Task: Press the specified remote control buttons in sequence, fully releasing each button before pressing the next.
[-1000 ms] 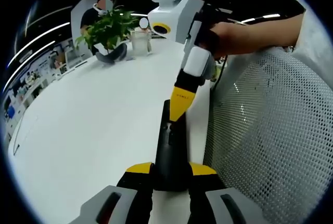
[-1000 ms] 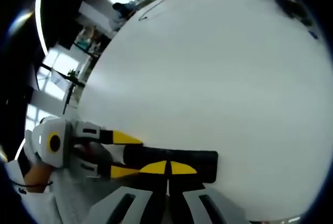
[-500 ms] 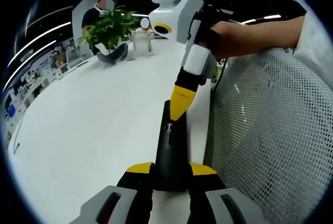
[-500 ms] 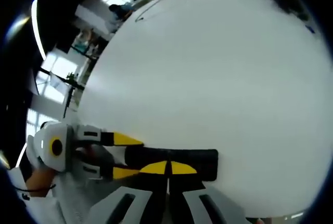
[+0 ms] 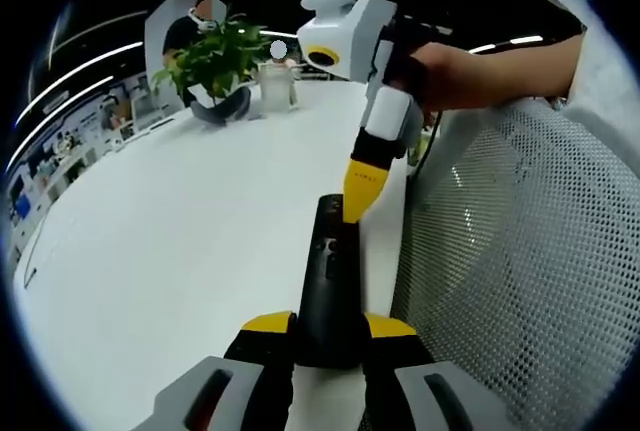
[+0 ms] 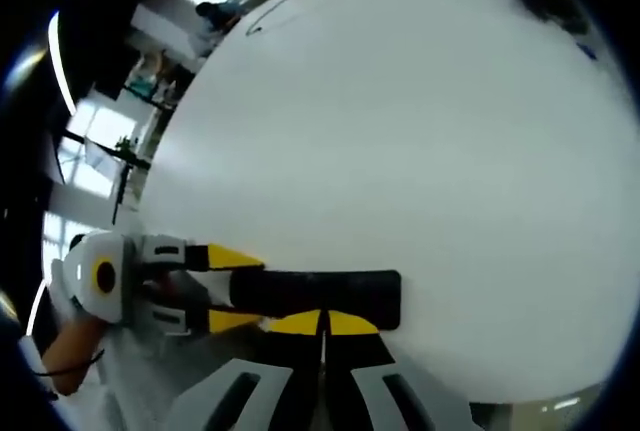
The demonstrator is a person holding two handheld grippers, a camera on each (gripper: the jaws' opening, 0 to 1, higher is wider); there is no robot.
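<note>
Since a second ago the right gripper (image 5: pixel 358 213) has drawn back along the remote (image 5: pixel 328 286): in the left gripper view its yellow tip then stood over the buttons partway down the black body, and now it stands at the far end, whether touching or just above I cannot tell. In the right gripper view the remote has shifted likewise, lying a little higher against that gripper's own tips.

Going by size, the white table (image 5: pixel 180 241) takes most of both views, a broad bare top. Beside it, at the right of the left gripper view, is a white mesh chair back (image 5: pixel 510 271), with a person's forearm (image 5: pixel 500 56) reaching over it to hold the right gripper. At the table's far end stand a green potted plant (image 5: pixel 212 56) and a small clear container (image 5: pixel 274 86) just beside it.

The remote lies flat near the table's edge by the chair, long and black. The left gripper (image 5: pixel 327 326) clamps its near end between yellow-tipped jaws, one on each long side, closed to the remote's width; the right gripper view shows the same hold from the side (image 6: pixel 225 286). The right gripper's jaws (image 6: pixel 322 323) are pressed together, tips meeting with nothing between them, and they sit against the remote's (image 6: pixel 315 293) long edge in that view.
</note>
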